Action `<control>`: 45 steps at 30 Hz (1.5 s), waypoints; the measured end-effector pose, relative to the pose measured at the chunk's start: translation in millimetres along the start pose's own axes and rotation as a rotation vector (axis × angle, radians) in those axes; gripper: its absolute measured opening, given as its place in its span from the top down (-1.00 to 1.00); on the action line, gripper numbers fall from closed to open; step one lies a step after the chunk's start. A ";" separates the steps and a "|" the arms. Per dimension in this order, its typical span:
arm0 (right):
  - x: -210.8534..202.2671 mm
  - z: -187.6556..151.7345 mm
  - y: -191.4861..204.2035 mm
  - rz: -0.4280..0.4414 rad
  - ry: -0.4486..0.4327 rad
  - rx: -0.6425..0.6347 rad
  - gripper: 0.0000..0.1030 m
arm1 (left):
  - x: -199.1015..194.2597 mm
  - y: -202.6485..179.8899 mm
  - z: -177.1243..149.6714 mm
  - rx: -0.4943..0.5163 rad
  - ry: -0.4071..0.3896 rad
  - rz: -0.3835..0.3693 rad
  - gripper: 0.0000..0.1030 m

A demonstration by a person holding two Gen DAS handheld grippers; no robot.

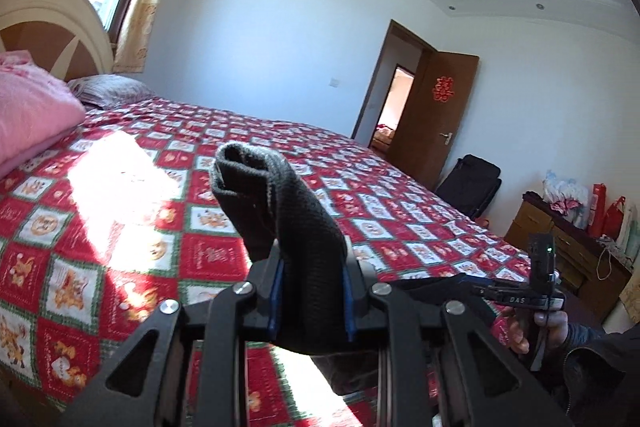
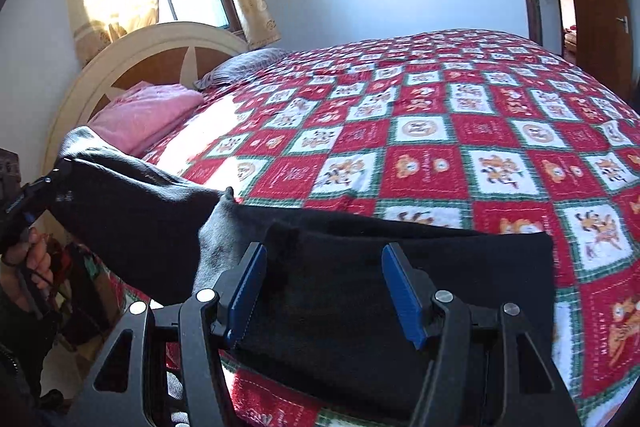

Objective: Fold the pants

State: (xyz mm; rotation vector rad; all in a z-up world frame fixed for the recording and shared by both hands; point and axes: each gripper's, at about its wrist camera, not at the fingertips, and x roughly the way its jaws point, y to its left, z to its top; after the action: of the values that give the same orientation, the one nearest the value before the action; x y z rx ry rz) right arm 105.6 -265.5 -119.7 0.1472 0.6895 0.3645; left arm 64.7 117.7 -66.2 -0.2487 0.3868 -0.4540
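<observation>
Left hand-held gripper [image 1: 312,291] pinches a raised fold of black pants [image 2: 360,287]; right hand-held gripper [image 2: 324,291] spread above them, apparently untouching, over the bed [image 2: 440,131].

The pants [image 2: 400,287] are black, of a soft knit cloth, and lie across the near edge of the bed, one broad flat part spread level on the quilt. One end is lifted up to the left (its paler grey inside shows at a fold), a bunched, rolled tip standing upright.
</observation>
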 end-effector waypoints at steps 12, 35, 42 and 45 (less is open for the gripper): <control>-45.9 -1.7 -70.8 -0.112 -0.041 0.093 -0.20 | 76.7 -102.7 17.1 0.108 0.079 -0.207 0.54; -50.3 -10.2 -172.9 -0.179 -0.051 0.388 -0.21 | 180.8 -247.9 -81.5 0.409 0.440 -0.333 0.03; -56.0 -8.1 -140.8 -0.047 0.005 0.352 -0.21 | 139.6 -204.1 -64.1 0.374 0.307 -0.184 -0.51; -48.6 -11.2 -122.0 0.024 0.079 0.336 -0.21 | 142.8 -181.5 -72.2 0.371 0.294 -0.053 -0.58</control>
State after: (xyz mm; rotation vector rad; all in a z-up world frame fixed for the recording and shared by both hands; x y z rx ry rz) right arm 97.9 -396.7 -130.0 0.4615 0.8246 0.2759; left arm 84.7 -118.0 -117.3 0.1713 0.5739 -0.6072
